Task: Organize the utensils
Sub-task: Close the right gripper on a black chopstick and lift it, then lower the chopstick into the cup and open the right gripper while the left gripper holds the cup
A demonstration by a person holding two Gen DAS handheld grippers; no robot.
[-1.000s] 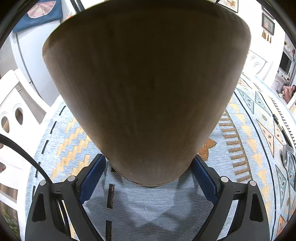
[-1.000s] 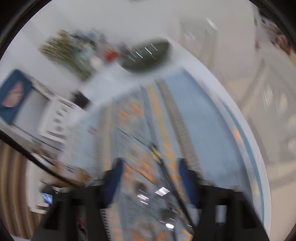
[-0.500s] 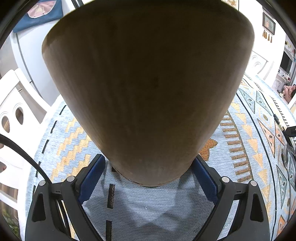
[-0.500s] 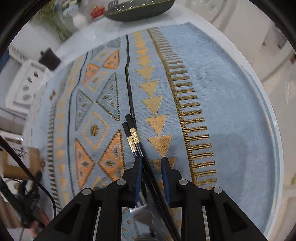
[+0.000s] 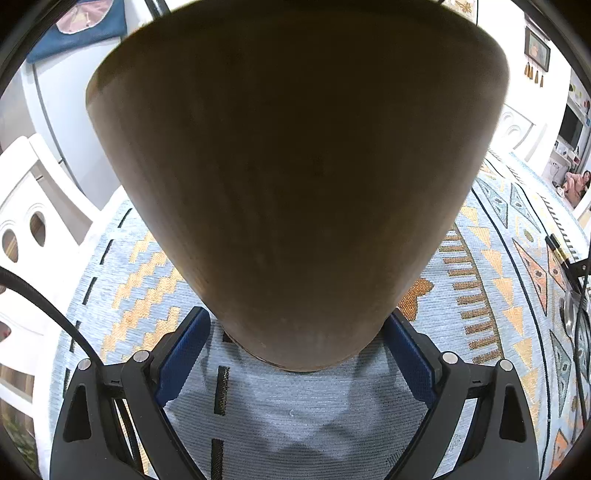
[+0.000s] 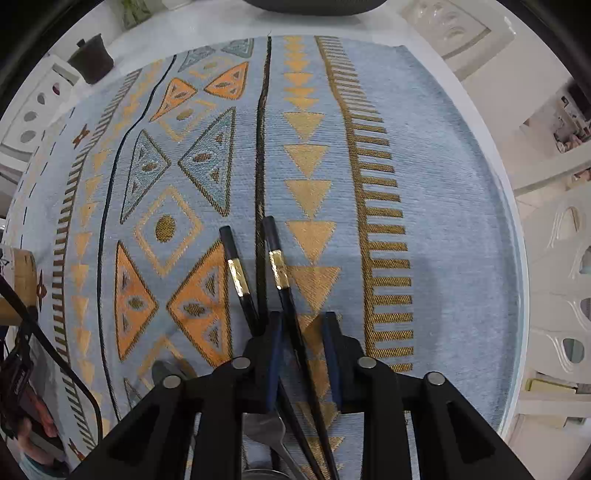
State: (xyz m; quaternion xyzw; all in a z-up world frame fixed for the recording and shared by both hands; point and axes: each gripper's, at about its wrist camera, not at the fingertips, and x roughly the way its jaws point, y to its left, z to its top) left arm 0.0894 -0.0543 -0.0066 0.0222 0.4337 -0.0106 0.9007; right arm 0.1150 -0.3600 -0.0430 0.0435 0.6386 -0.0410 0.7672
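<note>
A tall wooden utensil holder [image 5: 295,177] fills the left wrist view, its base on the patterned tablecloth. My left gripper [image 5: 295,314] is shut on its lower part, blue pads against both sides. Two black chopsticks with gold bands lie on the cloth. My right gripper [image 6: 303,319] points straight down over them, jaws narrow but open. The right chopstick [image 6: 279,266] runs through the gap without being pinched. The left chopstick [image 6: 236,269] passes outside the left finger. A fork [image 6: 273,424] lies under the gripper. The holder [image 6: 18,280] shows at the left edge.
The blue and gold tablecloth [image 6: 443,184] covers a round table whose rim [image 6: 519,258] curves along the right. A dark pot [image 6: 92,59] and a dark dish [image 6: 314,5] stand at the far side. White chairs [image 6: 554,277] ring the table. A spoon [image 5: 569,314] lies right of the holder.
My right gripper swung from a blurred, level view to point down, then sank closer over the chopsticks, which now lie further apart. The left gripper and holder have not moved.
</note>
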